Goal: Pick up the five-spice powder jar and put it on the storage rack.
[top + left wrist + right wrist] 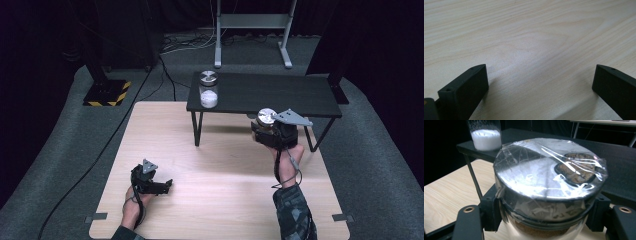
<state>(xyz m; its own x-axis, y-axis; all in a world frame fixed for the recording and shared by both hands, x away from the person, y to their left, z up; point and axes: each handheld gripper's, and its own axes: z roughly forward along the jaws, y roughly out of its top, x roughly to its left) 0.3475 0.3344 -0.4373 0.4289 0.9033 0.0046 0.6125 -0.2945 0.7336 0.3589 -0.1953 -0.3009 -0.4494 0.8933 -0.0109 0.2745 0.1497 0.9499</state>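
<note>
Left gripper rests low on the wooden table near its front left corner, jaws spread wide with nothing between them; the left gripper view has bare wood grain between the two black jaws. Moving right, a jar with white powder stands upright on the left end of the black shelf, metal lid on. Further right we have the right gripper clamped on a second jar, held just in front of the shelf's front edge, off the table. In the right gripper view its jaws grip the jar on both sides just below the lid, which is wrapped in crinkled clear film, and brown contents show under the rim. We judge the step is setting this jar on the shelf beside the white one. To do it well: we'd keep the jar level, lift the base clear of the shelf edge before pushing forward, stay well apart from the white jar, put it down flat, then open. The film looks slippery, so hold the grip firm until the base rests. The left gripper can stay parked.
</note>
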